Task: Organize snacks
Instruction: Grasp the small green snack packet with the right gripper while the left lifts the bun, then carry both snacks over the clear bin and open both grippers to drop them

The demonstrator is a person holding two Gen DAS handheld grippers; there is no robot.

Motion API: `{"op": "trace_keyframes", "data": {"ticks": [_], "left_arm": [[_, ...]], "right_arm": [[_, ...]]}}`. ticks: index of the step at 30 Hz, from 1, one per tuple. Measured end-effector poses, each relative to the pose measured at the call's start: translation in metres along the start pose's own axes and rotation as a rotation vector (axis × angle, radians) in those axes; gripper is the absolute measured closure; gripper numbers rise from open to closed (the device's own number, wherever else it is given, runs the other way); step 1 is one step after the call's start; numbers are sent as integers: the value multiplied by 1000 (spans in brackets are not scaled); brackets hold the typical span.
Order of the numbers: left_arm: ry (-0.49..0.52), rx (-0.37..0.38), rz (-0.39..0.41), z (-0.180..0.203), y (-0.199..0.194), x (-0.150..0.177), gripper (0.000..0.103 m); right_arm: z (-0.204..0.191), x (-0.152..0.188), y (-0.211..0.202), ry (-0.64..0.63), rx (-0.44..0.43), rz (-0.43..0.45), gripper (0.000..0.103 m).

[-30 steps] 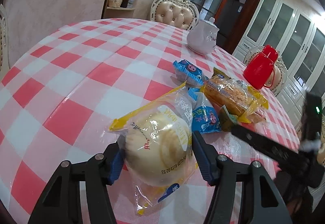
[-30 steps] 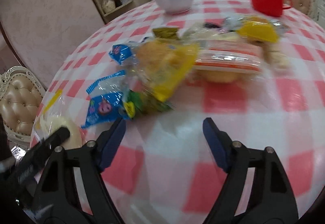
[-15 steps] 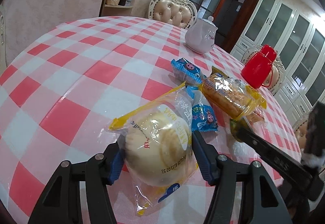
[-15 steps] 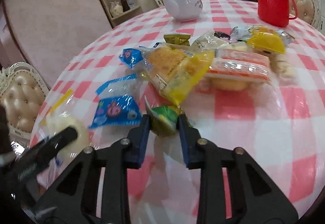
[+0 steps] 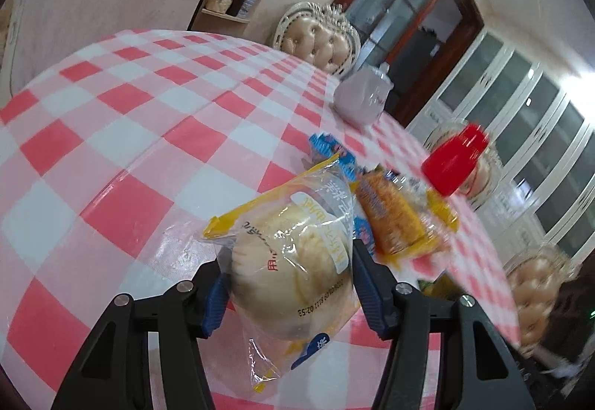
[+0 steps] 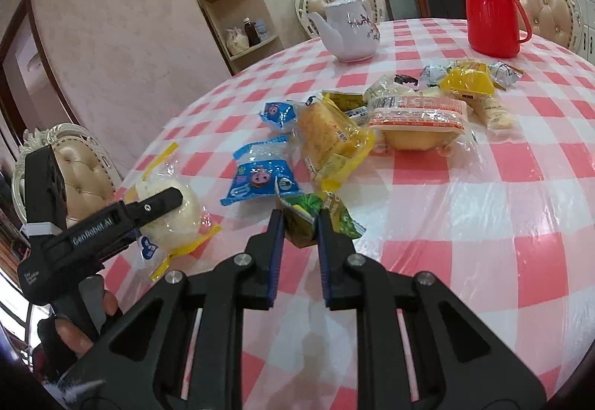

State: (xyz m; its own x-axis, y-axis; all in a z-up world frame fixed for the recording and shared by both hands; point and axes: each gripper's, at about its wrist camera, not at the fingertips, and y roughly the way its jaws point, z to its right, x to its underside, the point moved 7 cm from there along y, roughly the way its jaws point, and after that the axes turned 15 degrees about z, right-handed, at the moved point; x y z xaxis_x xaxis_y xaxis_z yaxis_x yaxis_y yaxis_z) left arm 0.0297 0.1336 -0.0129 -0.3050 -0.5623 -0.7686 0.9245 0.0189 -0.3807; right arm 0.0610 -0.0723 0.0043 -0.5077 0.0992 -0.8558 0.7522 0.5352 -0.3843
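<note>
Bun packet (image 5: 293, 261) sat clamped in your left gripper (image 5: 290, 283), raised off the checked tablecloth (image 5: 122, 134); your right gripper (image 6: 300, 224) pinched the green sachet (image 6: 316, 214), blue pig packet (image 6: 260, 179) at its eleven o'clock.

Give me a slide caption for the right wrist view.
Right tongs pinch a green snack packet on the checked tablecloth.
</note>
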Motion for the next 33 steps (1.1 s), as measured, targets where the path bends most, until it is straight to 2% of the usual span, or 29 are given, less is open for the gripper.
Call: {"op": "trace_keyframes", "data": {"ticks": [3,8,14,22,33], "left_arm": [[-81,23,23,-8,-10,-3,44],[-107,14,34,-12,-23,-3,44],[19,-44,92,-3,-55,-8,44],[160,-124,71,-11,-84,-2,44],[218,-181,72,-39,-121,-5,44]], "right_arm": [[-1,3,-5,23,-18,-2,82],[-11,4,-8,40,-66,-1,82],[-33,16,-8,29,-131,-30,82],[-64,32,-12,5,-195,-59,82],[-108,53,-11,-29,-289,-107,82]]}}
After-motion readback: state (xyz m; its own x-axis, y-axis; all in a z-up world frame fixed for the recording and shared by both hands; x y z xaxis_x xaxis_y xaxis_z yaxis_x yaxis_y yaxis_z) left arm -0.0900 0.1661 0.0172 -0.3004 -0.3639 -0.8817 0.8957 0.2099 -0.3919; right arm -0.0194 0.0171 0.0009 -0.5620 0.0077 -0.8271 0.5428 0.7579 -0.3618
